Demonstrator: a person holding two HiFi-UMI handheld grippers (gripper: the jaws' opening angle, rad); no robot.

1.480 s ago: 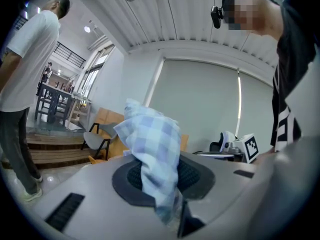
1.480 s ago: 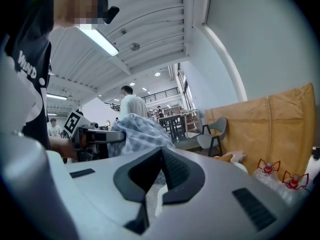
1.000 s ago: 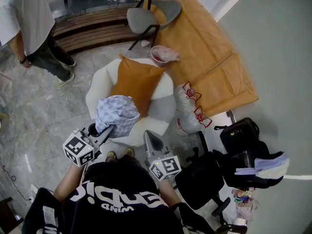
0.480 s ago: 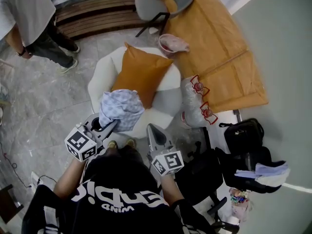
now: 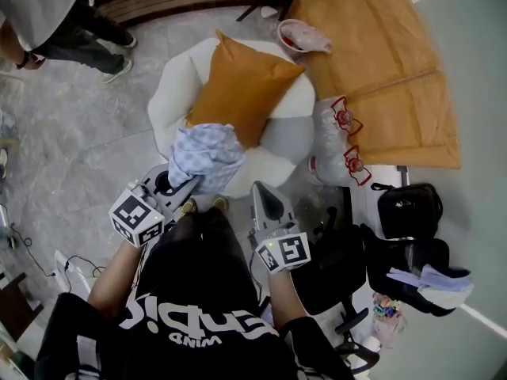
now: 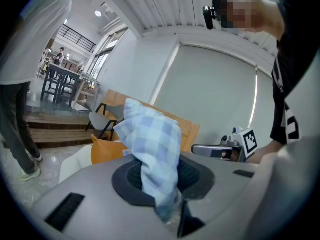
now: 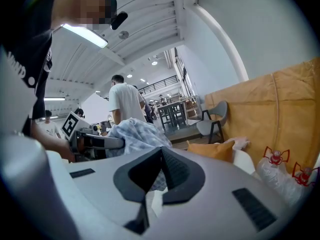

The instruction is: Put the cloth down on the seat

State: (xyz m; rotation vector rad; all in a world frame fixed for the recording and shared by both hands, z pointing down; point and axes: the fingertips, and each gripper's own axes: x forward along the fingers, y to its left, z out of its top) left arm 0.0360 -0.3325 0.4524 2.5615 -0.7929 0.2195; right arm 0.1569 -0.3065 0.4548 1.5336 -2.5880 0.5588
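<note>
Left gripper (image 5: 184, 184) has its jaws nearly closed, pinching the blue checked cloth (image 5: 207, 153). The cloth bunches up out of the jaws and hangs over the front edge of the white armchair (image 5: 176, 85), not lying on the seat. An orange cushion (image 5: 244, 92) leans on the chair and takes up most of the seat, and the cloth overlaps its near corner in the head view. Right gripper (image 5: 261, 193) sits beside the chair's front with its jaw tips together and nothing between them. A clear plastic bag with red handles (image 5: 337, 142) stands just right of the chair, and an orange board (image 5: 396, 70) is behind it. A black bag (image 5: 409, 209) is lower right. A bystander (image 5: 47, 10) stands at top left, well apart from the chair.
</note>
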